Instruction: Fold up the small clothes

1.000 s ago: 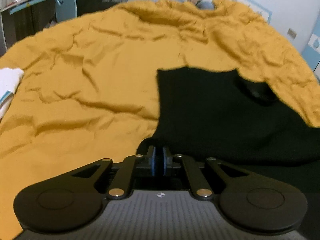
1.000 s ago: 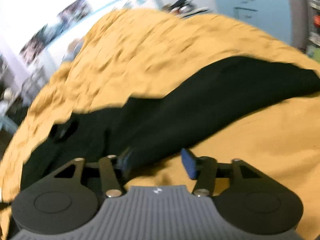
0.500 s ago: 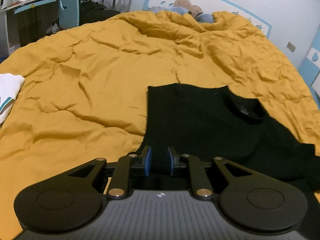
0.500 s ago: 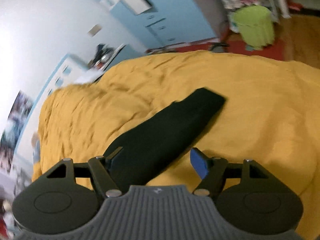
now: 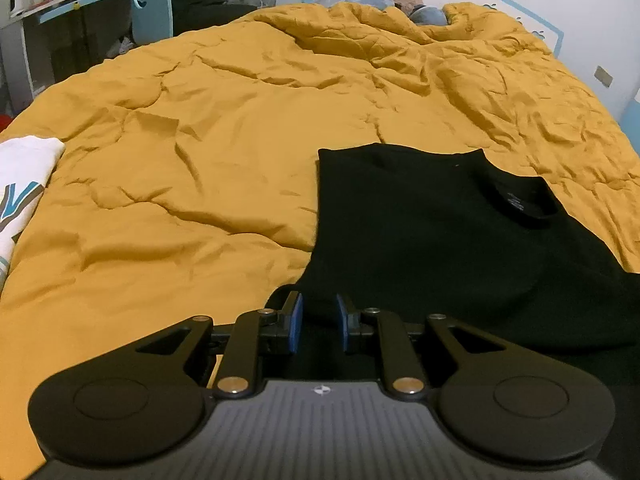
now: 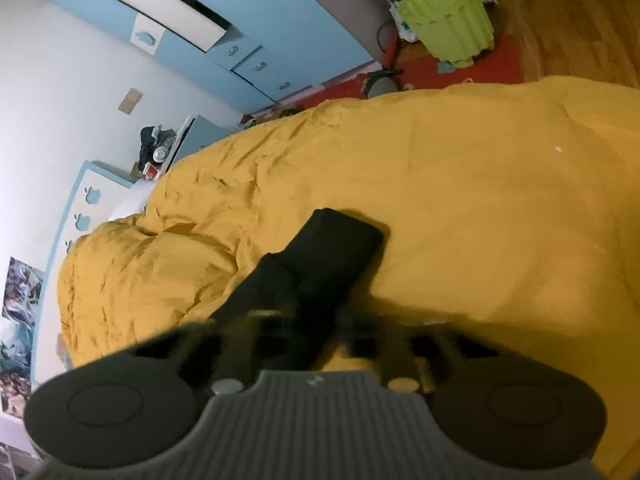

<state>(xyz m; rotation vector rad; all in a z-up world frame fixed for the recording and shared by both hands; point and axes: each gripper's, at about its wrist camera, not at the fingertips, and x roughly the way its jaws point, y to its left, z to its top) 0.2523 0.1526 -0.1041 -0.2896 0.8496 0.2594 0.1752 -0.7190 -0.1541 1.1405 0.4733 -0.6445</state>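
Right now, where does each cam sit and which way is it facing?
Left wrist: on the left gripper, low over the yellow duvet, facing the headboard; the black shirt lies flat ahead, a white garment at left; both blue-padded fingers show, parted.
Right wrist: on the right gripper, rolled and raised, facing the blue wardrobe and green bin; its fingers are motion-blurred, with the shirt's sleeve just ahead.
Shared: the same duvet and black shirt.
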